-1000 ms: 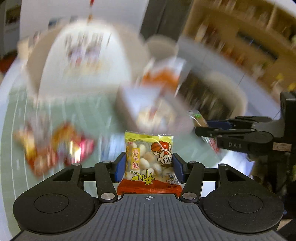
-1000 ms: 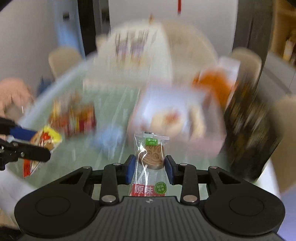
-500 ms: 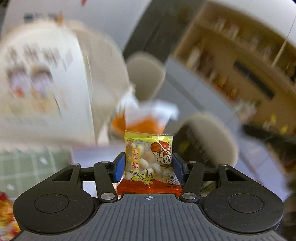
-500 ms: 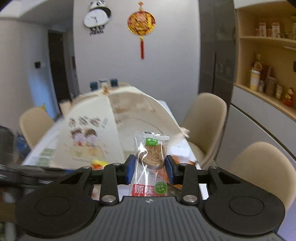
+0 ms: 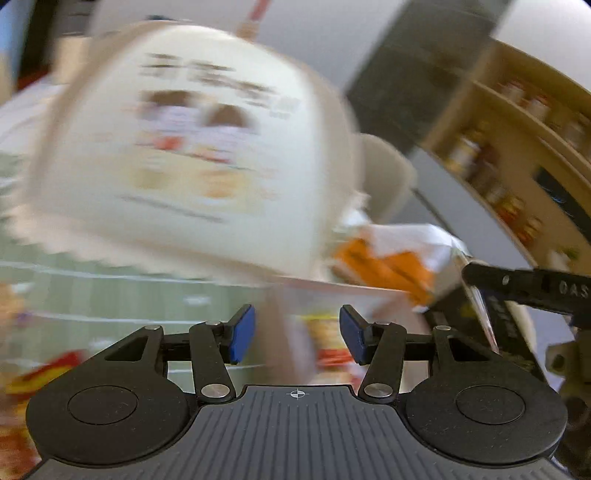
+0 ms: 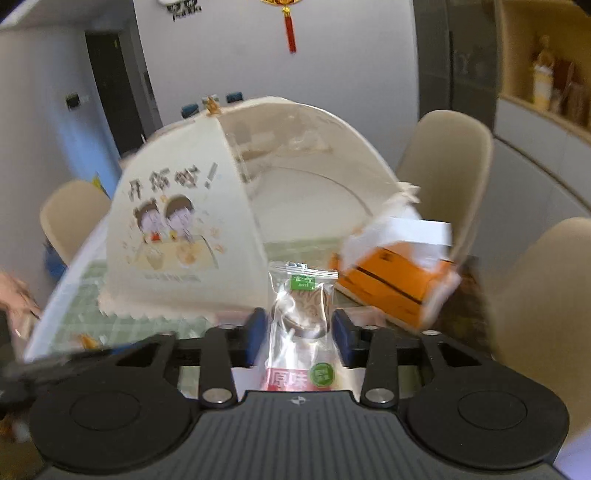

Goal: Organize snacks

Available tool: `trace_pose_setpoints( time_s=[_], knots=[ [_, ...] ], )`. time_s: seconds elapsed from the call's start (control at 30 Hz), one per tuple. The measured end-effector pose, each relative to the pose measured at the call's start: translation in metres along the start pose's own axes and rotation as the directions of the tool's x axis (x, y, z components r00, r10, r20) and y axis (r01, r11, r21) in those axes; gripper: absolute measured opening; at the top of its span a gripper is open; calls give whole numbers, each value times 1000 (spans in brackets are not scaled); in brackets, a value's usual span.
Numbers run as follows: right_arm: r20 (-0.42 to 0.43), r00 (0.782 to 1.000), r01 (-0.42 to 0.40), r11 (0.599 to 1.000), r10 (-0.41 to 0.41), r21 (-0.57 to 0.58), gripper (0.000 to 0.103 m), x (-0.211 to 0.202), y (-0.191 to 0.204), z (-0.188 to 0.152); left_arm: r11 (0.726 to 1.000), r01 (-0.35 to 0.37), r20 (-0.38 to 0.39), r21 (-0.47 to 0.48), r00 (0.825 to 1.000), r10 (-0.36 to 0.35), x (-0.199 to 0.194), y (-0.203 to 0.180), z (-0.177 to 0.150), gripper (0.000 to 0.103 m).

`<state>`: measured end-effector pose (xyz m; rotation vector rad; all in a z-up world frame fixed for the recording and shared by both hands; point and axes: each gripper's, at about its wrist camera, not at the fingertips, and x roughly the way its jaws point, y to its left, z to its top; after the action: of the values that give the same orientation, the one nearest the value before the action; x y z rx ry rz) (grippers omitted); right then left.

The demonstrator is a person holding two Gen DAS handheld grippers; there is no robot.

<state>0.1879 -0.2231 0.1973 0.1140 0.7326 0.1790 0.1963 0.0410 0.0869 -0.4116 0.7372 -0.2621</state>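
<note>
**Blue-padded tongs above the snack table: one pair bare, one letting go**

Blue rubber pads on black linkage arms make up the left gripper (image 5: 297, 334). Its jaws stand moderately apart and are narrowing slightly, with nothing between them. Beyond the gap lies a blurred yellow-and-red snack packet (image 5: 330, 345), seemingly inside a pale open box (image 5: 291, 332); the blur hides more detail.

Right gripper (image 6: 300, 332), same build: jaws are opening. Between them sits a clear plastic biscuit packet with a green label, a round brown biscuit and a red printed band (image 6: 301, 321). The pads stand just clear of its sides, so it is no longer pinched. In the left wrist view, one black finger of this gripper juts in from the right edge.

Background items:
- Cream dome-shaped mesh food cover with a cartoon of two children (image 6: 177, 229), standing on the table.
- Pale green checked tablecloth (image 6: 147, 325) under the cover.
- Orange carton wrapped in white plastic (image 6: 399, 280), tilted, right of the cover.
- Beige moulded chairs (image 6: 447, 158) around the table.
- Red hanging ornament (image 6: 290, 26) on the far wall.
- Wooden shelf with jars (image 5: 517, 155) at the right.
- Red-and-yellow snack wrappers (image 5: 40, 373), blurred, at the lower left of the left wrist view.
</note>
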Motion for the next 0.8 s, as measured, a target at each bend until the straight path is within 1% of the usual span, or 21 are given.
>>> trace_pose_setpoints(
  time_s=[0.03,0.1,0.17,0.23,0.3,0.37,0.43,0.47,0.53,0.57,0.63,0.67,0.7,0.73,0.8],
  knots=[
    [-8,1000,13,1000,-13,10,58,7,2,2,999,-34,0,-5,999,34,-10,13,1,56],
    [-21,1000,21,999,-20,27,59,14,9,-2,996,-90,-2,3,996,90,-27,40,1,56],
    [-32,1000,-1,1000,2,20,61,10,14,-10,991,-137,-26,10,990,137,-35,63,2,56],
    [-41,999,0,1000,-1,-19,65,0,24,-25,984,-180,-48,2,983,179,-41,85,0,56],
    [-53,998,19,997,-23,-77,67,-9,38,-47,976,-215,-75,-22,974,213,-36,103,-1,56],
    [-84,996,10,993,-20,-119,68,-16,51,-69,972,-233,-98,-30,968,229,-30,116,-4,56],
    [-132,991,-25,987,4,-157,68,-20,68,-96,975,-221,-128,-9,967,218,-22,119,-9,56],
    [-156,988,-48,983,20,-175,68,-21,77,-108,979,-205,-148,12,968,204,-19,118,-14,56],
    [-202,978,-88,974,45,-208,68,-19,96,-130,983,-168,-195,81,964,180,-11,112,-24,56],
    [-223,974,-100,970,49,-220,68,-16,105,-140,981,-146,-224,130,959,172,-5,107,-30,56],
    [-244,968,-116,964,56,-240,68,-13,121,-153,953,-109,-224,282,959,176,-5,93,-42,54],
    [-245,968,-124,958,59,-259,68,-11,130,-157,935,-80,-243,346,955,172,-8,86,-49,53],
    [-240,969,-126,952,58,-278,68,-11,137,-160,924,-50,-260,378,952,158,-13,83,-55,52],
    [-227,972,-125,944,55,-305,68,-11,145,-162,920,-13,-283,391,950,134,-20,82,-62,50],
    [-206,977,-122,933,53,-339,68,-6,156,-162,920,33,-308,390,947,96,-36,84,-75,49]
  ],
)
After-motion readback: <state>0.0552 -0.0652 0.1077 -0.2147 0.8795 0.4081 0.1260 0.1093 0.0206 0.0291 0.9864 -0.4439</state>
